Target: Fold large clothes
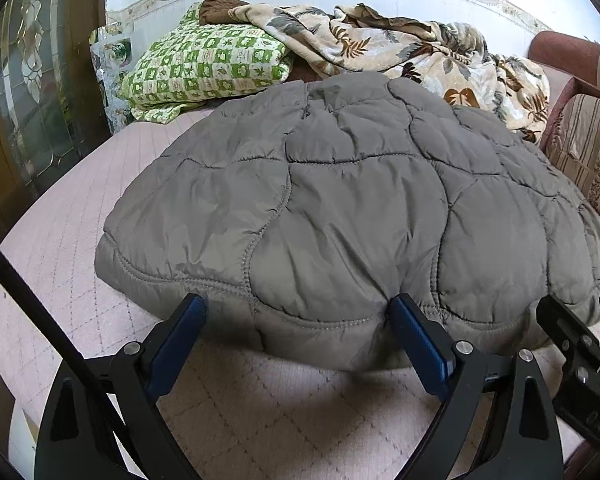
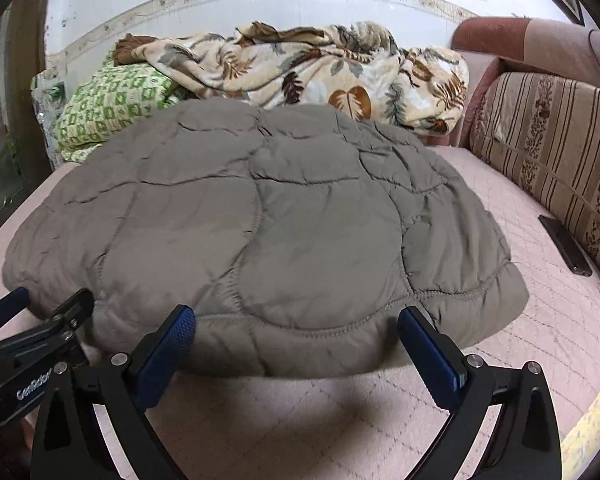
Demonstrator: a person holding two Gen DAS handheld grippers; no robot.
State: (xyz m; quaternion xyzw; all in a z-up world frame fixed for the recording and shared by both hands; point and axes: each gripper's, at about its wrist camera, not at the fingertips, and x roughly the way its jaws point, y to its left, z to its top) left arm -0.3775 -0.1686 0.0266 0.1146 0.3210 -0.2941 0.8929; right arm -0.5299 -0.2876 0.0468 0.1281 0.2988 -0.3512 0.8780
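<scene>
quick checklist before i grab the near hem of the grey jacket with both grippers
1. Left gripper open, near hem between its fingers: ok.
2. Right gripper open at the same hem: ok.
3. Grey quilted jacket lying fairly flat on the pink cover: ok.
4. Grippers apart from each other, right one visible at the left view's edge: ok.
5. Floral blanket and green pillow touching the jacket's far edge: cannot tell.
6. Dark phone-like object clear of the jacket: ok.

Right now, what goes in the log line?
jacket: folded, on bed | left tongs: open, at hem | right tongs: open, at hem
</scene>
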